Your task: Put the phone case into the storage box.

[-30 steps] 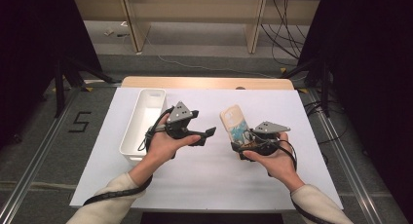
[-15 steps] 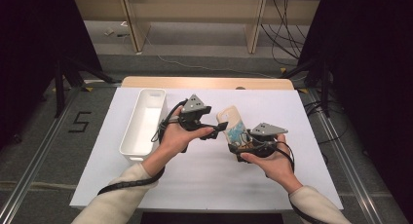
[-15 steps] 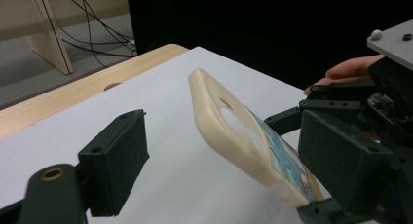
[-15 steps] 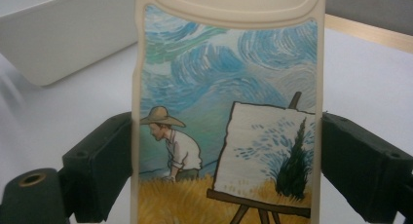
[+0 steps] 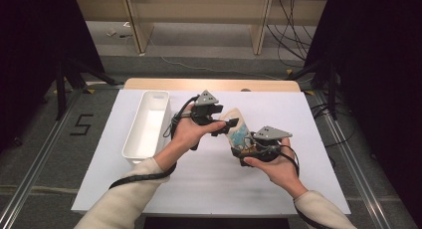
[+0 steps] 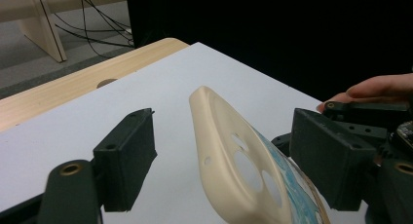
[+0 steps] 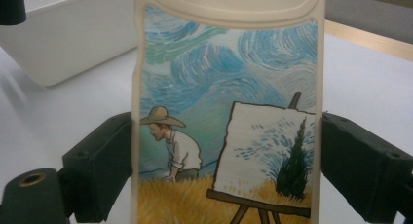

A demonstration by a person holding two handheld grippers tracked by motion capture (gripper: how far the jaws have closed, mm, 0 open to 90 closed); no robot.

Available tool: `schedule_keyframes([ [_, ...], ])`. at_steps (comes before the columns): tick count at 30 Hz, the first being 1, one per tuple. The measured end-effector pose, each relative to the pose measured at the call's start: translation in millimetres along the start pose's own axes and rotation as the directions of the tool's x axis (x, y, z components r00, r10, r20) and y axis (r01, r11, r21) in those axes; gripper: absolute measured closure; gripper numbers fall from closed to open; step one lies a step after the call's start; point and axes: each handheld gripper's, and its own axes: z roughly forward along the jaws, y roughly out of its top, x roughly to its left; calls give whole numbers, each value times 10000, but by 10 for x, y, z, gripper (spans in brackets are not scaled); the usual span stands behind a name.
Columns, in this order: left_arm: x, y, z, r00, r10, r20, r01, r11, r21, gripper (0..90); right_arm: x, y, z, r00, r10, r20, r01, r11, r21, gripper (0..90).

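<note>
High view: one phone case point(image 5: 238, 132) pinched by right hand-held gripper point(image 5: 247, 145); left hand-held gripper point(image 5: 230, 125) closing, untouching; one tray point(image 5: 147, 125).

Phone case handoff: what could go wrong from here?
1. The left gripper has just been closing with the phone case between its jaws, not yet pressed; a skewed bite on the curved rim may slip.
2. The right gripper clamps only the edges; a tug could twist the case loose.
</note>
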Motion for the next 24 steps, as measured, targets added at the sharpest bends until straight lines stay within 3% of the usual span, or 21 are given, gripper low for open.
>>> schedule_keyframes([
  [24,15,14,136,9995,-328,-8,328,9994,142,304,36,12,15,9997,-240,20,240,9997,-111,121],
])
